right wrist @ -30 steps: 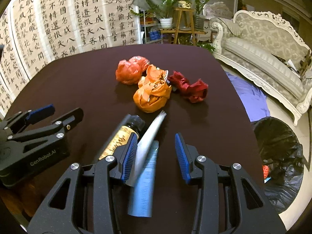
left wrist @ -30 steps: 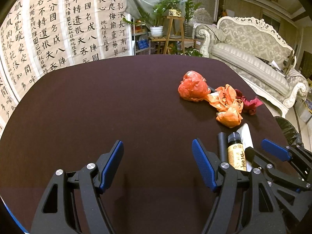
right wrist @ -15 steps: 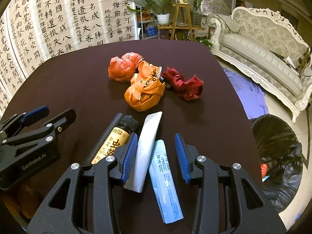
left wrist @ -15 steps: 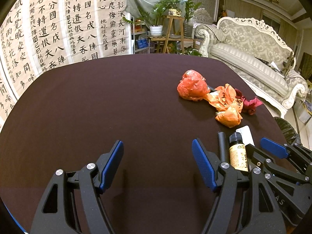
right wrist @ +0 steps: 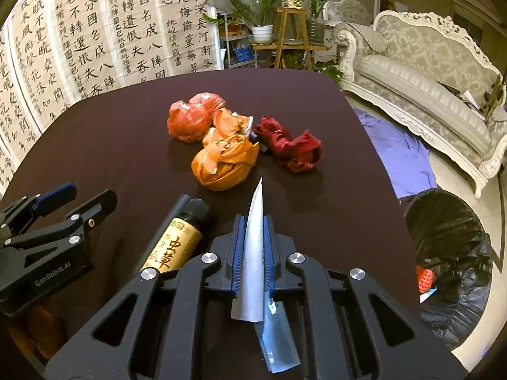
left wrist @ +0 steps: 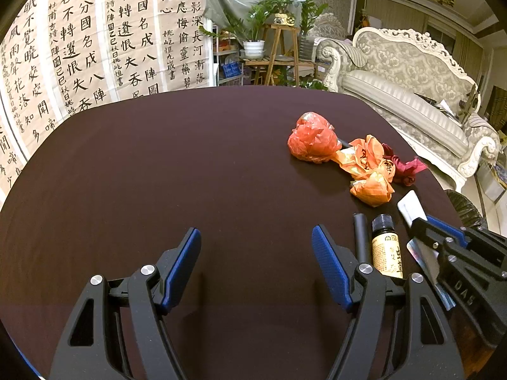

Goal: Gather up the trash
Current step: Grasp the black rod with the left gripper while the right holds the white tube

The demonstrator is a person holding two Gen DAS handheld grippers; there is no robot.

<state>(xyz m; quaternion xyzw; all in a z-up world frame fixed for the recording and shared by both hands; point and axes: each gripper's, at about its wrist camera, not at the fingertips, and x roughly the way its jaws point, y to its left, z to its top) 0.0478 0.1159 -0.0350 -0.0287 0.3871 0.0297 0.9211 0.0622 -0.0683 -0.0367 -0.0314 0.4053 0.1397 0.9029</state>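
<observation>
- Because the black-lined trash bin point(right wrist: 450, 247) waits beside the desk point(right wrist: 126, 133), the right tongs point(right wrist: 253, 247) have just closed, pinching the flat white paper wrapper point(right wrist: 256, 221) edge-up.
- The left tongs point(left wrist: 256, 266) gape, empty.

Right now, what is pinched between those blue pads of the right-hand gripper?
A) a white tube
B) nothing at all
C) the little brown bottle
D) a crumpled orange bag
A: the right gripper is shut on the white tube, its tip poking forward between the pads, while the brown bottle lies on the table beside it.
</observation>
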